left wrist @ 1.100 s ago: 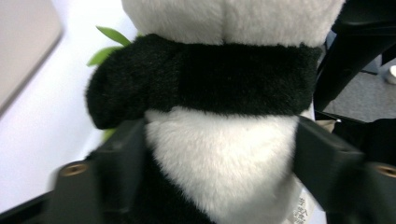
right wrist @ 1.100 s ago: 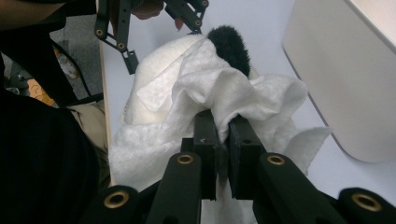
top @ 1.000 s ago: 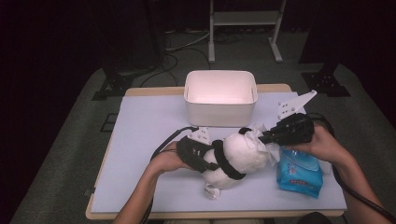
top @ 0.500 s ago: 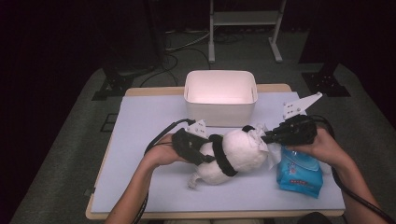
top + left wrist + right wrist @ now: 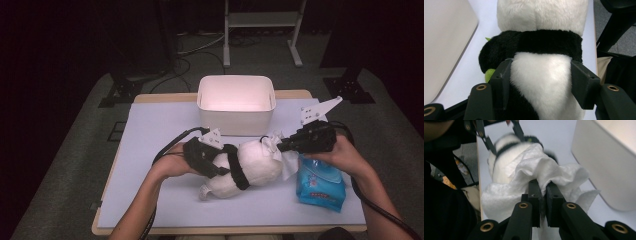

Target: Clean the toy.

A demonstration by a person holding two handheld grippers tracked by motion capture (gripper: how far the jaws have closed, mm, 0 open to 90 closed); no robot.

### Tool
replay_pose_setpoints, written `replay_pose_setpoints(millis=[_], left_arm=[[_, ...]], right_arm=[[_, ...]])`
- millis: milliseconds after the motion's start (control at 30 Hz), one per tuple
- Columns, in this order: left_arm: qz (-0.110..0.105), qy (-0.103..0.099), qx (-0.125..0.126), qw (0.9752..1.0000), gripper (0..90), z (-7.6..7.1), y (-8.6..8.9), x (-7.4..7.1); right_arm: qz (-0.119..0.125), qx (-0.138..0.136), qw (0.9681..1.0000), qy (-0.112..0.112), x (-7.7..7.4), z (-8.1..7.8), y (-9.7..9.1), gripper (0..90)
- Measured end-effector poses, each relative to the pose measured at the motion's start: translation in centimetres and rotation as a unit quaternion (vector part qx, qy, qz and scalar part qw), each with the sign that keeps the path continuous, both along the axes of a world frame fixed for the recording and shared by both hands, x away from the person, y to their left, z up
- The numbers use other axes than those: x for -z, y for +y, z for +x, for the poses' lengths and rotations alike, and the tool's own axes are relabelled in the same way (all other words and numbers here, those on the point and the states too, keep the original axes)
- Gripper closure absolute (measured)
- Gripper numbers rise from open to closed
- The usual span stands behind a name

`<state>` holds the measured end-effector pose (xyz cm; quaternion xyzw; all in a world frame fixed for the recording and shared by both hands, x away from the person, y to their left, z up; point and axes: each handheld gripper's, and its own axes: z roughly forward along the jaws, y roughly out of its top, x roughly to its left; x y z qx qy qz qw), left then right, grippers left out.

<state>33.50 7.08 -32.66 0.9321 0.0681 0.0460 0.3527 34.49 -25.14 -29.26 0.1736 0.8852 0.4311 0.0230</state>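
A black-and-white panda plush (image 5: 257, 162) lies on its side at mid table. My left gripper (image 5: 226, 166) grips its body from the left. In the left gripper view the jaws press into the white fur of the plush (image 5: 541, 95) on both sides, just below its black band. My right gripper (image 5: 280, 146) is shut on a crumpled white wipe (image 5: 289, 167) and holds it against the toy's right end. In the right gripper view the wipe (image 5: 544, 167) bunches over the pinched jaws of that gripper (image 5: 543, 190), with the plush (image 5: 506, 147) behind it.
A white open bin (image 5: 235, 122) stands at the back middle of the pale table (image 5: 160, 125). A blue pack of wipes (image 5: 320, 187) lies under the right hand near the front right. Black cables trail from both grippers.
The left gripper has risen a little with the plush, and the toy's lower end has swung to the left. The right gripper with the wipe has stayed in place.
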Motion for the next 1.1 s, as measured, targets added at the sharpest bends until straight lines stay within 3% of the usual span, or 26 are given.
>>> replay_pose_setpoints(millis=[67,167,267,467,800,1100], left_arm=[[-0.004,0.003,0.002,1.0,39.5,-0.1,-0.4,0.1],[0.001,0.0,0.004,1.0,39.2,-0.2,-0.9,0.2],[0.008,0.001,0.005,1.0,38.7,-0.2,-1.1,0.3],[0.009,0.001,0.01,0.9999,38.1,-0.1,-1.4,0.3],[0.005,0.001,0.019,0.9998,37.5,-0.1,-2.6,0.5],[-0.004,0.004,0.021,0.9998,38.1,-0.1,-3.1,0.8]], right_arm=[[0.0,-0.005,1.0,-0.003,-0.5,0.0,0.3,83.4],[-0.032,-0.015,0.9994,-0.005,-0.3,0.1,1.7,83.3],[-0.046,-0.017,0.9988,-0.006,0.1,0.2,2.3,83.4],[-0.042,-0.023,0.9989,-0.002,0.2,0.1,2.5,83.4],[-0.057,-0.033,0.9977,0.011,1.4,0.0,3.7,83.3],[-0.06,-0.023,0.9978,0.017,2.3,-0.3,2.1,82.9]])
